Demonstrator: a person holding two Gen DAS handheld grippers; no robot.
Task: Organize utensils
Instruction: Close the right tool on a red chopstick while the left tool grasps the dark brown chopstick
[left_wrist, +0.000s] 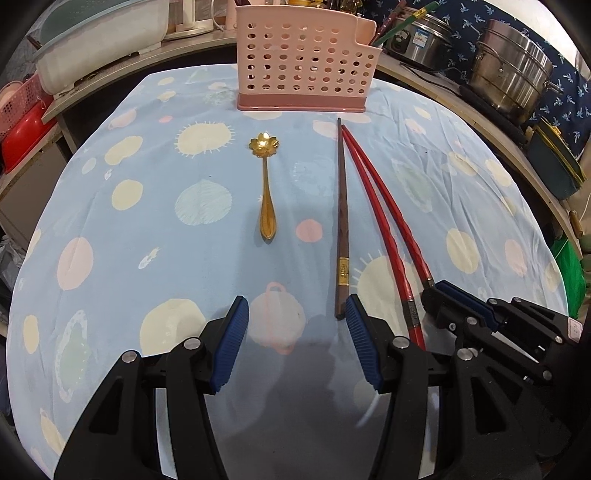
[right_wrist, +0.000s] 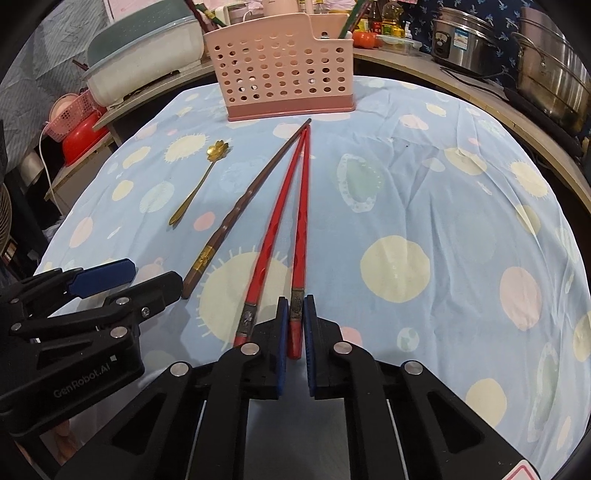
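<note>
A pink perforated utensil holder (left_wrist: 303, 62) (right_wrist: 284, 70) stands at the far side of the blue dotted cloth. In front of it lie a gold flower-bowled spoon (left_wrist: 266, 192) (right_wrist: 195, 188), a brown chopstick (left_wrist: 341, 206) (right_wrist: 236, 212) and two red chopsticks. My right gripper (right_wrist: 296, 301) (left_wrist: 437, 290) is shut on the near end of the right-hand red chopstick (right_wrist: 303, 206) (left_wrist: 412, 240). The other red chopstick (right_wrist: 275, 229) (left_wrist: 386, 240) lies free just left of it. My left gripper (left_wrist: 295, 301) (right_wrist: 155, 275) is open over bare cloth, its right pad beside the brown chopstick's near end.
A counter curves round the table's far side, with steel pots (left_wrist: 513, 70) and a rice cooker (left_wrist: 421, 40) at the right. A white tub (left_wrist: 99, 40) and a red basin (left_wrist: 26, 136) sit at the left. The cloth (right_wrist: 424, 192) right of the chopsticks is bare.
</note>
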